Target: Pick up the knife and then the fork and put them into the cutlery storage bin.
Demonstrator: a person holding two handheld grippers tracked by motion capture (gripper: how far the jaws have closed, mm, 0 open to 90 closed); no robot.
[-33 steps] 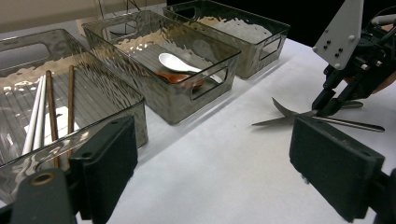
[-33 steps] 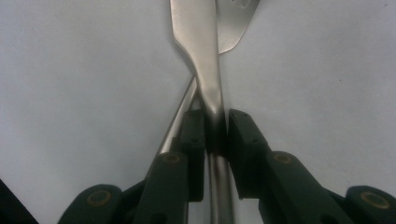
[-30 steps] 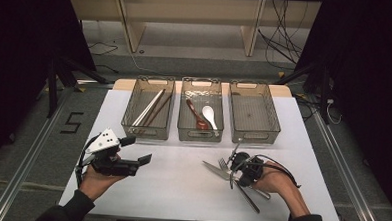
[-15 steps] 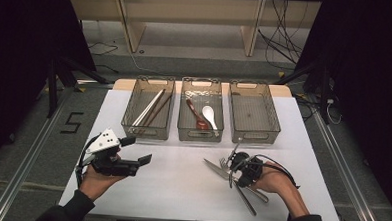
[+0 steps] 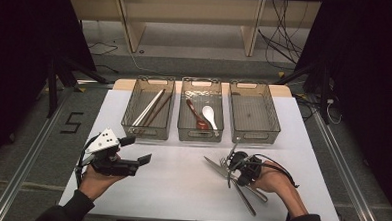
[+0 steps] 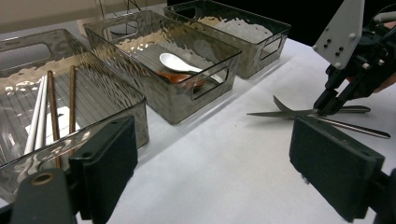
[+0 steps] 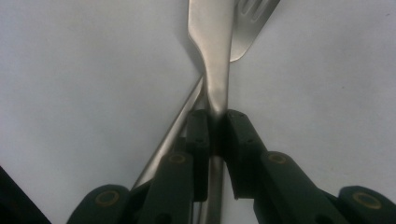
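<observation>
On the white table (image 5: 180, 190) the right gripper (image 7: 215, 122) has its two black jaws pinched on the neck of a flat steel table knife (image 7: 212, 56), which lies near the table's front right part, its blade pointing toward the middle. A steel fork (image 7: 254, 23) lies crossed under the knife, tines poking out beside the blade. The left gripper (image 5: 132, 155) hovers above the table's front left with its jaws standing wide apart and nothing between them. Along the far edge sit three clear ribbed plastic bins: the left bin (image 5: 133, 119) holds white and brown chopsticks (image 5: 151, 108), the middle bin (image 5: 183, 125) holds a white ceramic spoon (image 5: 210, 115) beside a reddish-brown spoon (image 5: 197, 118), and the right bin (image 5: 271, 121) stands near them.
</observation>
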